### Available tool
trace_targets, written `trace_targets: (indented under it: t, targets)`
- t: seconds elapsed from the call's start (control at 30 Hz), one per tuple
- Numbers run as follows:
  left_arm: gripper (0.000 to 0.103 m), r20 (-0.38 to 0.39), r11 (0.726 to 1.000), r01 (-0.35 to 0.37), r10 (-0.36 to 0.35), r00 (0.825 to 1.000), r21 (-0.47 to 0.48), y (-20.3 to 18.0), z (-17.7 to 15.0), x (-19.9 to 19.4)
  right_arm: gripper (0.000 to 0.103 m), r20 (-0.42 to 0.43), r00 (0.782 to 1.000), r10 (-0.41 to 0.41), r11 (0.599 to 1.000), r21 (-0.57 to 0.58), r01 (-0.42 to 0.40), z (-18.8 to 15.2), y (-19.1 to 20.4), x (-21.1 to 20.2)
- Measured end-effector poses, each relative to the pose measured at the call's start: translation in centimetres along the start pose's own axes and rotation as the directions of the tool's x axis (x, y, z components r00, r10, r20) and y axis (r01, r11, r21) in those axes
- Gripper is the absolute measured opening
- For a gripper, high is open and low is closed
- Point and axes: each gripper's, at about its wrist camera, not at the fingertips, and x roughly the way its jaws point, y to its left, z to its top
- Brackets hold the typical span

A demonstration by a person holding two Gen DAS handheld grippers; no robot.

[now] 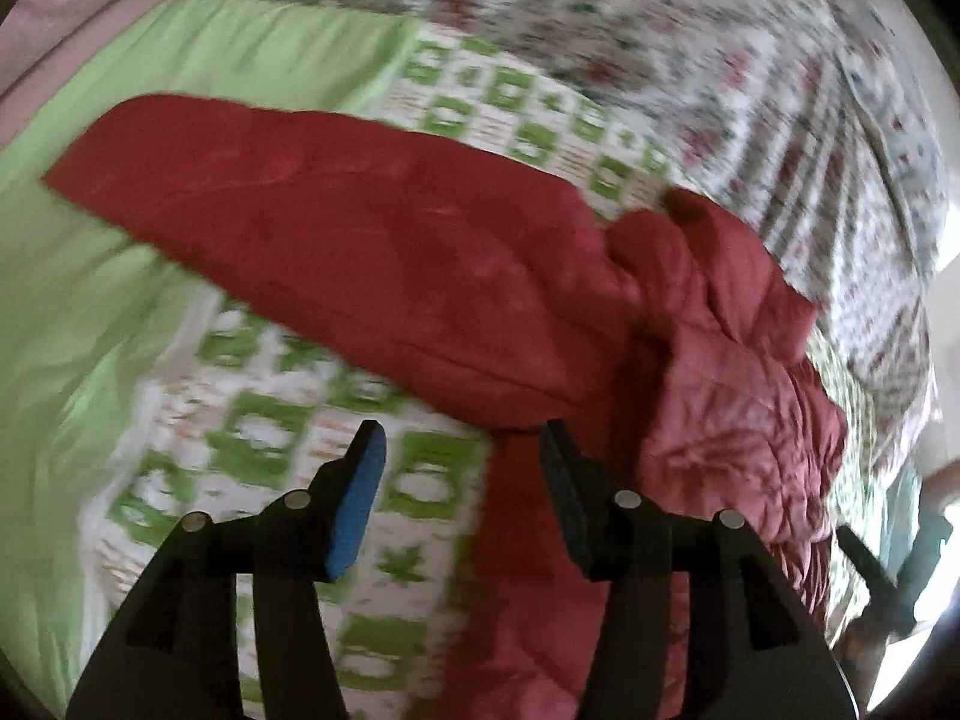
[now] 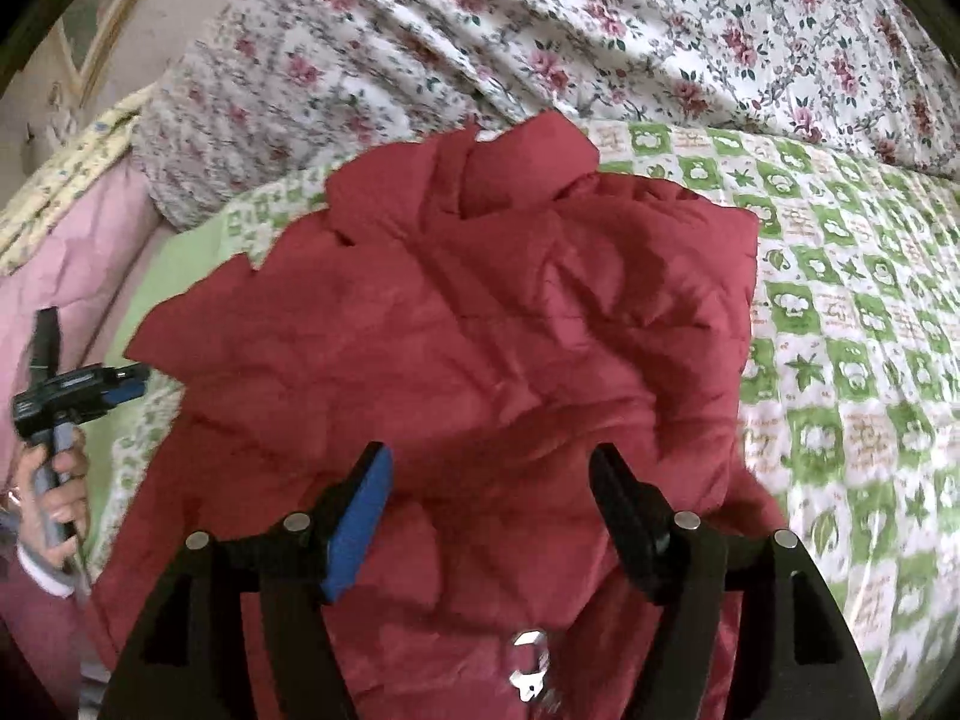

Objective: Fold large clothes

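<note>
A red quilted jacket is lying on a green-and-white patterned bedspread, with a floral duvet bunched beyond it. One sleeve is stretching out flat over the bedspread, its long axis running from the crumpled body of the garment up and to the left in the left wrist view; the body is lying rumpled, not yet squared.

The right gripper is hovering directly above the jacket's body, jaws standing apart with only fabric below them and nothing gripped. A small metal fitting, probably a zip pull, is showing near the lower edge.

The left gripper is also standing open and empty, pointing steeply down, with the sleeve just ahead of it and its right finger over red fabric. Seen from the right wrist, it is being held by a hand off the jacket's left edge.

Judgement: the left gripper is nearer the sleeve, which likely needs folding across the body.
</note>
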Motion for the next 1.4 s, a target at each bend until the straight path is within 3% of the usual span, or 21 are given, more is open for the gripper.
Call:
trace_targets:
  t: [0.1,0.43,0.57,0.87,0.93,1.0,1.17,1.4]
  targets:
    - [0.066,0.027,0.998,-0.029,0.031,0.999,-0.064,3.1,0.7,-0.4,0.070,0.013,0.999,0.032,0.999,0.003,-0.033,-0.8,0.9,-1.7]
    - [0.066,0.060,0.948,-0.104,0.127,0.990,-0.301,13.6,4.8,0.5,0.071,0.022,0.996,0.089,0.996,-0.005,-0.089,-3.7,3.4,-5.1]
    - [0.066,0.081,0.917,-0.036,0.074,0.994,-0.397,17.3,7.0,2.1,0.071,0.016,0.996,0.093,0.996,-0.003,-0.093,-4.6,4.4,-5.4]
    - [0.064,0.149,0.871,-0.021,0.108,0.983,-0.492,19.5,9.5,3.2,0.071,-0.014,0.995,0.102,0.995,0.007,-0.102,-5.7,4.8,-4.8]
    - [0.023,0.150,0.883,-0.022,0.105,0.983,-0.470,19.2,10.1,3.2,0.071,-0.012,0.995,0.104,0.995,0.013,-0.104,-5.8,4.7,-4.9]
    - [0.013,0.159,0.896,-0.003,0.082,0.984,-0.444,18.7,10.3,2.7,0.071,-0.006,0.994,0.106,0.994,0.016,-0.106,-5.9,4.5,-5.1]
    - [0.008,0.232,0.943,0.033,0.047,0.972,-0.332,15.0,9.8,-0.7,0.071,0.007,0.994,0.111,0.993,0.036,-0.111,-5.9,4.1,-5.3]
    - [0.008,0.295,0.983,0.151,-0.114,0.949,-0.107,6.0,7.2,-5.4,0.071,0.022,0.991,0.134,0.990,0.046,-0.134,-5.8,4.1,-5.7]
